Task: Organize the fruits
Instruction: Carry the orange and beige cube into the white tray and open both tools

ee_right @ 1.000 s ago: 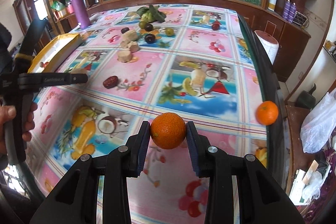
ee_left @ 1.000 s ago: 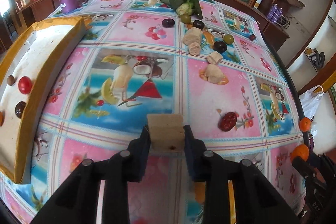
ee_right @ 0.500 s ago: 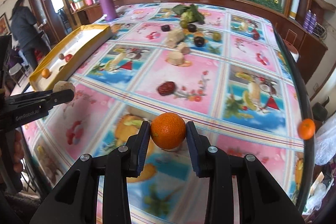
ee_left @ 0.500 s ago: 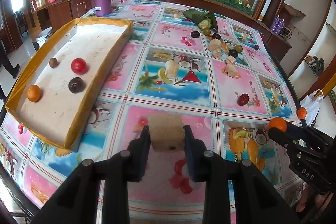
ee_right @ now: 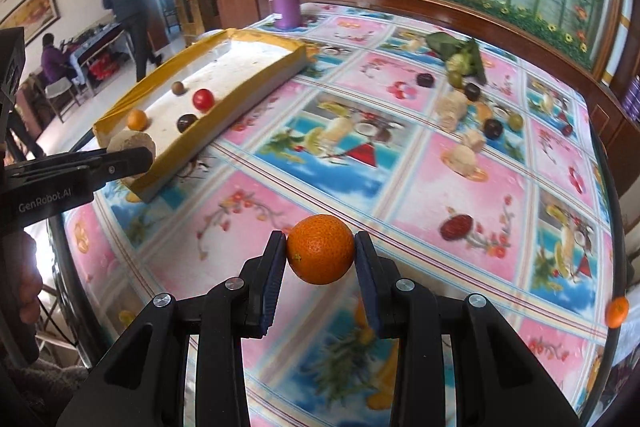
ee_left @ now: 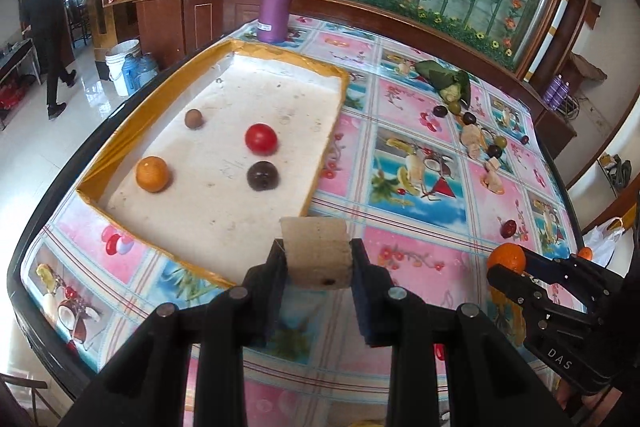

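Two pieces were being carried toward the tray (ee_left: 120,143) at the moment inspected; the step in hand was judged to be delivery, with neither piece yet released.

The left gripper (ee_left: 319,261) was found closed on a pale, cork-like chunk (ee_left: 316,254), gripped on both flanks by the pads and held clear of the tablecloth (ee_left: 420,259), just beside the tray's near right corner. In the right wrist view the same chunk (ee_right: 132,143) was seen against the tray's near end.

The right gripper (ee_right: 320,251) was found closed on an orange (ee_right: 321,249), held at its widest part, above the tablecloth and well apart from the tray.

Inside the tray were noted a small orange (ee_left: 152,173), a red fruit (ee_left: 261,139), a dark fruit (ee_left: 262,175) and a brown fruit (ee_left: 194,118), with bare floor between them.

The next move was judged to require that the chunk be brought over the yellow rim, lowered onto bare floor and freed by parting the fingers, the orange following. Rolling of the orange on release was considered the main risk.

More fruit (ee_right: 456,109) remained scattered at the far side of the table; one orange (ee_right: 616,311) lay at the right edge.
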`<state>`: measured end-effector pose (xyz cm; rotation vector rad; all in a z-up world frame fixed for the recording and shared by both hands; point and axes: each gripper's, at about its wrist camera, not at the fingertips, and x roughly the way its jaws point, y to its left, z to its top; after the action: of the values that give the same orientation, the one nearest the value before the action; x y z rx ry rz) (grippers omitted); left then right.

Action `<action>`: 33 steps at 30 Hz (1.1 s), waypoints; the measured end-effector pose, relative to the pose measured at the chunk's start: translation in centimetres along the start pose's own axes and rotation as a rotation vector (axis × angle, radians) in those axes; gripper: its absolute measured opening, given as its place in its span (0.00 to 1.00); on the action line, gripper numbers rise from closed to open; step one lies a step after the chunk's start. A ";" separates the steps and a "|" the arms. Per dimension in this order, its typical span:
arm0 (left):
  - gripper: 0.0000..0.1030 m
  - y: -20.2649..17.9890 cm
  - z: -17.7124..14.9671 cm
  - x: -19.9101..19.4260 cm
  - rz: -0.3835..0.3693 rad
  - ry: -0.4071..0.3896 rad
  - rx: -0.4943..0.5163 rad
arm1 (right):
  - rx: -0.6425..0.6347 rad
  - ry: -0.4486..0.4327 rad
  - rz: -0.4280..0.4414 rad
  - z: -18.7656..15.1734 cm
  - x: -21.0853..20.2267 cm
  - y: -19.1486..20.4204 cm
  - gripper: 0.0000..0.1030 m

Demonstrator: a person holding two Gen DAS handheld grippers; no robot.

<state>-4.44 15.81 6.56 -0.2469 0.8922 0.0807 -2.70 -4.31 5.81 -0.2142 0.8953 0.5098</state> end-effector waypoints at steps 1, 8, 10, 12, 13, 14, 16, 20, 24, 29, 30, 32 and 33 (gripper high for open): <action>0.32 0.5 0.1 -0.1 0.006 -0.003 -0.007 | -0.012 0.001 0.004 0.3 0.2 0.6 0.32; 0.32 4.2 1.2 -0.2 0.046 -0.014 -0.056 | -0.095 -0.005 0.029 2.9 1.7 4.1 0.32; 0.32 5.2 1.5 -0.2 0.057 -0.016 -0.069 | -0.111 -0.009 0.036 3.5 2.1 4.8 0.32; 0.32 6.3 1.8 0.0 0.069 -0.015 -0.082 | -0.131 -0.011 0.043 4.3 2.6 5.6 0.32; 0.32 6.8 2.0 0.1 0.073 -0.015 -0.089 | -0.139 -0.012 0.047 4.8 2.8 5.9 0.32; 0.32 7.3 2.3 0.2 0.079 -0.016 -0.096 | -0.145 -0.014 0.054 5.2 3.0 6.2 0.32; 0.32 8.3 2.9 0.5 0.091 -0.017 -0.102 | -0.154 -0.023 0.065 6.3 3.3 6.8 0.32; 0.32 9.9 4.4 1.4 0.111 -0.021 -0.107 | -0.137 -0.049 0.088 9.6 4.4 7.2 0.32; 0.32 11.0 6.1 2.7 0.122 -0.022 -0.118 | -0.128 -0.080 0.098 12.7 5.7 7.9 0.32; 0.32 11.0 7.7 3.9 0.123 -0.026 -0.108 | -0.114 -0.079 0.123 15.6 8.3 8.8 0.32; 0.32 10.8 7.9 4.2 0.122 -0.027 -0.101 | -0.109 -0.074 0.130 16.1 8.9 8.9 0.32; 0.32 10.5 8.3 4.7 0.127 -0.027 -0.087 | -0.103 -0.062 0.134 17.0 10.2 9.1 0.32; 0.32 10.4 8.5 5.0 0.125 -0.021 -0.086 | -0.103 -0.055 0.133 17.4 10.7 9.2 0.32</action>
<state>3.39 27.83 5.95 -0.2700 0.8836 0.2381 10.15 13.82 8.28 -0.2344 0.8339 0.6833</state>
